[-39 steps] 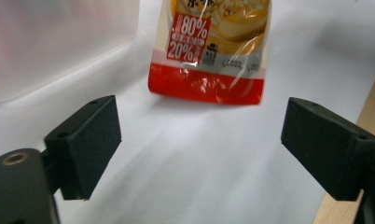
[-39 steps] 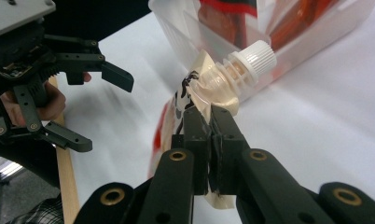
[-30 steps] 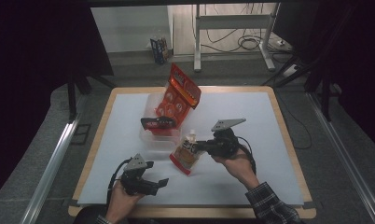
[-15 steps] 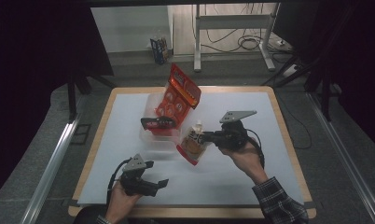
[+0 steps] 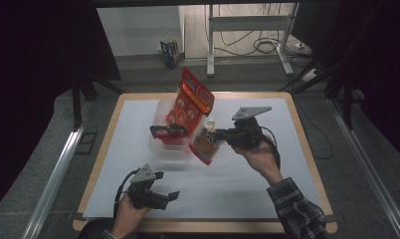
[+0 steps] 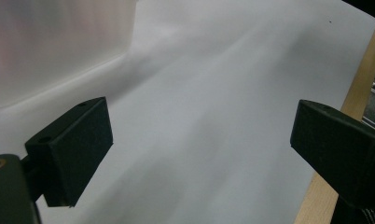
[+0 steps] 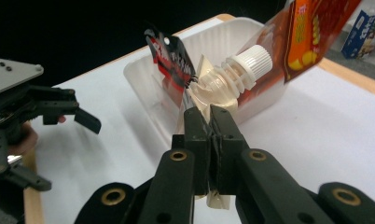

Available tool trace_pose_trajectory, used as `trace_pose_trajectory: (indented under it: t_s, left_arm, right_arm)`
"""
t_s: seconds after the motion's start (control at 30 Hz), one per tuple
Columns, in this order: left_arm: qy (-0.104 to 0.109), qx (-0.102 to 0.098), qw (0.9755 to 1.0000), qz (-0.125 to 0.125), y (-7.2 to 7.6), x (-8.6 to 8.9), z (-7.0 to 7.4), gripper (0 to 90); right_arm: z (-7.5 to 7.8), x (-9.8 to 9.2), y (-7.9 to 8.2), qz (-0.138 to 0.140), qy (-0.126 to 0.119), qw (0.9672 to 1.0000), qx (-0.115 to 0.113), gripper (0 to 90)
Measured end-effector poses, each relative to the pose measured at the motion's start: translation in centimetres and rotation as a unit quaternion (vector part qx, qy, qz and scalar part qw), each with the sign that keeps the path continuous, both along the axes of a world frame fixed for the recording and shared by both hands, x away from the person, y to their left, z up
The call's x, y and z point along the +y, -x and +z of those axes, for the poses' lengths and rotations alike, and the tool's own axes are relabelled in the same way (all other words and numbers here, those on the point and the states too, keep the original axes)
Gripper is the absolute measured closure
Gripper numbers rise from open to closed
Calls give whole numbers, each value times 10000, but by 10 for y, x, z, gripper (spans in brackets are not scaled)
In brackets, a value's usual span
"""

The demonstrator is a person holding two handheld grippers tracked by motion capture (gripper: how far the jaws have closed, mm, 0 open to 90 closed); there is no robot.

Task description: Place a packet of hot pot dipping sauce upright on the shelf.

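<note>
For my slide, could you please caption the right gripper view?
Right claw pinches a spouted pouch beside the clear tub.

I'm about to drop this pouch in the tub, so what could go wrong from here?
The right gripper pinches only a thin edge of the spouted pouch, so it might slip. The clear tub already holds a tall orange bag and a dark packet; the pouch could catch on them or tip the bag.

A lab or test room set up for recording: a wood-edged counter (image 5: 307, 149) covered with white sheet sits between dark curtains on grey carpet, with a metal-legged stand (image 5: 248, 30) and loose black cables (image 5: 267, 47) behind.
</note>
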State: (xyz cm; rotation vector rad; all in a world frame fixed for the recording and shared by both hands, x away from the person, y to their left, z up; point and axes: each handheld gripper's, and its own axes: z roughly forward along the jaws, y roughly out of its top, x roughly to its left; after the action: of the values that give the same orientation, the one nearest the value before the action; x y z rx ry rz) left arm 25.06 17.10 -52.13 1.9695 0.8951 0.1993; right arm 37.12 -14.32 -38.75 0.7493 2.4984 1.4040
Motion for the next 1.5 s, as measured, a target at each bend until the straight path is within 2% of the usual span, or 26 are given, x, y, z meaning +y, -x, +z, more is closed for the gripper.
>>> trace_pose_trajectory:
  t_s: [0.17, 0.57, 0.77, 1.03, 1.2, 1.33, 1.5]
  left_arm:
    - [10, 21, 10000, 4, 0, 0, 0, 55]
    - [-30, 3, 10000, -23, 1, 0, 0, 55]
    - [30, -67, 10000, -35, 2, 2, 2, 55]
    - [-7, -129, 9999, -71, 3, 0, 3, 54]
    - [-11, -141, 9999, -75, 3, 1, 3, 55]
    - [-23, -152, 9999, -80, 3, 1, 3, 54]
    - [-37, -151, 9998, -83, 4, 0, 3, 54]
  right_arm:
    - [1, 17, -10, 137, -5, 9999, -67, 854]
    - [0, 49, -17, 388, 57, 9990, -236, 854]
    - [-2, 69, -21, 523, 73, 9983, -262, 852]
    - [-1, 91, -21, 684, 75, 9972, -308, 851]
    - [-5, 104, -21, 836, 122, 9961, -253, 852]
    - [-14, 116, -22, 906, 399, 9948, -246, 851]
    - [-25, 121, -24, 921, 546, 9942, -131, 843]
